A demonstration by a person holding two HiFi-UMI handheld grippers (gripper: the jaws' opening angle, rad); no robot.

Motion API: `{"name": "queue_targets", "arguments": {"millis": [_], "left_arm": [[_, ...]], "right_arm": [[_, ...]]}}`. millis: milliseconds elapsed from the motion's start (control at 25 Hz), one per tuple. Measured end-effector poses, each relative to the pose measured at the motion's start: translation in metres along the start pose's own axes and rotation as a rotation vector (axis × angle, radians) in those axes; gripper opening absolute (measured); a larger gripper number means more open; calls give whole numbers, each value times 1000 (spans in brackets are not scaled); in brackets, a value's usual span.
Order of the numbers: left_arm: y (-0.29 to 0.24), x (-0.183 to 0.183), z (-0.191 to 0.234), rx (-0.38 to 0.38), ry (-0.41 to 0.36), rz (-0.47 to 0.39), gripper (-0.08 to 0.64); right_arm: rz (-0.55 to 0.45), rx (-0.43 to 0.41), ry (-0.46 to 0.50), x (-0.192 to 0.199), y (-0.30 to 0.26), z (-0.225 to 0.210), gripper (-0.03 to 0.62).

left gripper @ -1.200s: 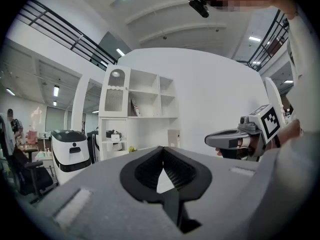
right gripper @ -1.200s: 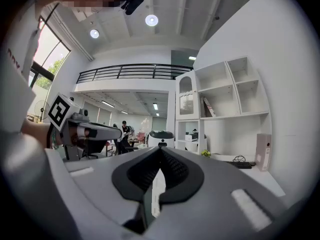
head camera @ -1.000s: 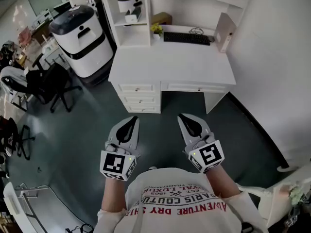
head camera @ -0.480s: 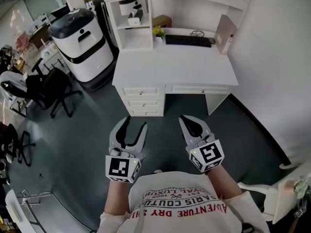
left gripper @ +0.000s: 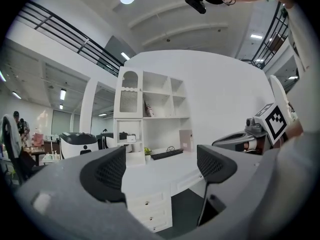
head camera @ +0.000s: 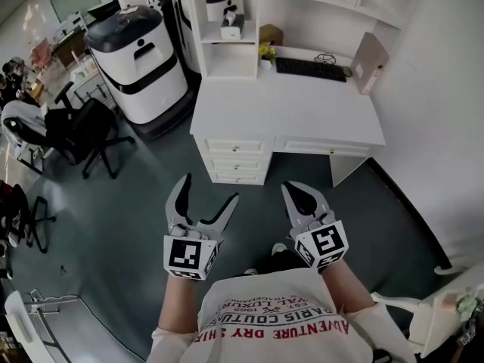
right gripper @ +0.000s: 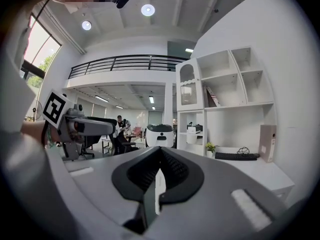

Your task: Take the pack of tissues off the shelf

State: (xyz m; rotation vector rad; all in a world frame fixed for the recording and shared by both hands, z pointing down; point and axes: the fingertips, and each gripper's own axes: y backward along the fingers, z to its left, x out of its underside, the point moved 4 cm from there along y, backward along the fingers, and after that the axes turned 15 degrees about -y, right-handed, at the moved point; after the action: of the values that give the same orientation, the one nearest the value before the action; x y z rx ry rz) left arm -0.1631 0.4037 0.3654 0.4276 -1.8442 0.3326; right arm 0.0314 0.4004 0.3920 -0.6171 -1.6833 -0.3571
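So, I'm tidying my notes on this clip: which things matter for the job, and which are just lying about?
Job: small white tissue pack, white shelf unit.
Lying about: black keyboard, yellow potted plant, black office chair.

White desk (head camera: 287, 108) with drawers ahead of the jaws, dark floor (head camera: 128, 195) beneath, black chair (head camera: 82, 131) left, white wall (head camera: 446, 89) right.

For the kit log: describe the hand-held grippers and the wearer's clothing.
Both the left hand-held gripper and the right hand-held gripper are grey with curved, black-padded jaws and a white cube of black square markers. The left's jaws are opening, empty. The shirt is white with red print.
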Motion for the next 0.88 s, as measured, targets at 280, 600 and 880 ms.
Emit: {"name": "queue_targets", "arguments": {"millis": [280, 600, 880], "left_arm": [[-49, 16, 28, -51, 3, 21, 446], [-153, 20, 61, -119, 0, 60, 446], [-268, 10, 75, -147, -20, 66, 446]], "right_arm": [[5, -65, 13, -3, -57, -30, 0], [7, -136, 27, -37, -143, -110, 0], [20, -166, 46, -71, -206, -199, 0]]}}
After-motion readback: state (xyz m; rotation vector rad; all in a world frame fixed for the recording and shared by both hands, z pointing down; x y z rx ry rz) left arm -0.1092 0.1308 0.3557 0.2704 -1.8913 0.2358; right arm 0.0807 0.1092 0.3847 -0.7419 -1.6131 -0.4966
